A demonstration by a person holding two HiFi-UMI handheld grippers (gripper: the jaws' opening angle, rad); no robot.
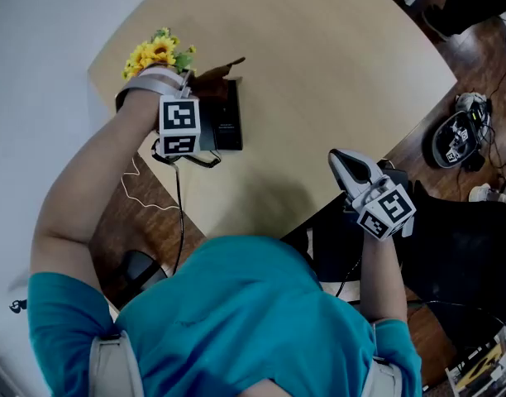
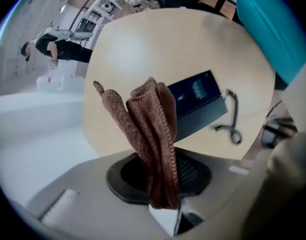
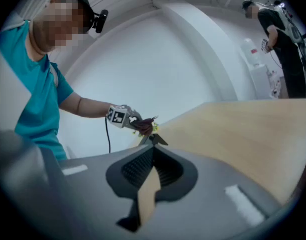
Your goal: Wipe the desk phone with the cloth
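Note:
A black desk phone (image 1: 228, 116) lies near the left rim of the round beige table (image 1: 336, 64). My left gripper (image 1: 202, 81) hovers just over the phone's far end, shut on a bunched brown cloth (image 1: 217, 74). In the left gripper view the cloth (image 2: 152, 129) stands up out of the jaws and covers part of the phone (image 2: 199, 100) behind it. Its curly cord (image 2: 232, 120) lies beside it. My right gripper (image 1: 342, 157) is held at the table's near right edge, away from the phone. Its fingertips (image 3: 153, 137) meet with nothing between them.
Yellow artificial flowers (image 1: 159, 51) stand at the table's left rim just beyond the phone. A black chair (image 1: 451, 246) sits at the right, with a helmet-like object (image 1: 455, 137) on the wooden floor. A white cable (image 1: 142, 193) trails on the floor at the left. A person (image 3: 280, 34) stands far off.

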